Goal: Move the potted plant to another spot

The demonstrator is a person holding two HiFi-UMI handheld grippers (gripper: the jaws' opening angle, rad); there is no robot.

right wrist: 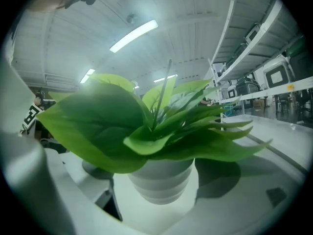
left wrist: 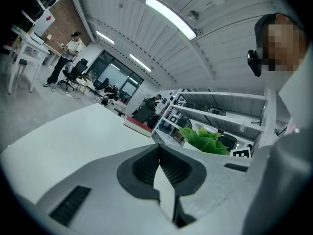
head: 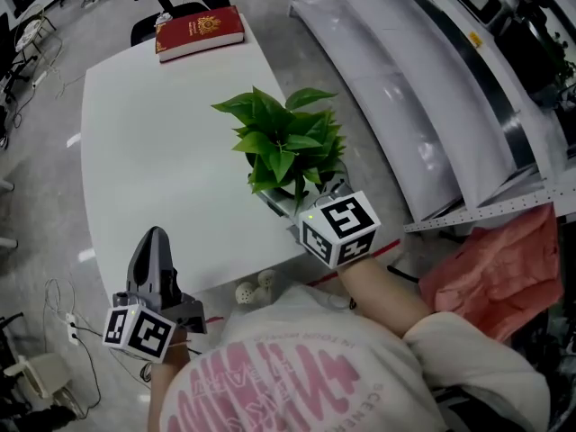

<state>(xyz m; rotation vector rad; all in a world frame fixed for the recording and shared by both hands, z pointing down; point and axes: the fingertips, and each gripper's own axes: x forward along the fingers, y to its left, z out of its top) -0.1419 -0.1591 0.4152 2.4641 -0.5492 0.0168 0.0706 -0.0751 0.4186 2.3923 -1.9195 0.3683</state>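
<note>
While unclosed, right gripper flanking plant

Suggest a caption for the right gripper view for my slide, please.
Right claw open around the white pot of the plant, leaves filling the view.

A green broad-leaved plant in a white ribbed pot is seen upright on a white tabletop, framed between the parted pale-grey jaws of the right gripper. Bare tabletop is shown between the left jaw and the pot. A long ceiling strip light is seen overhead
</note>
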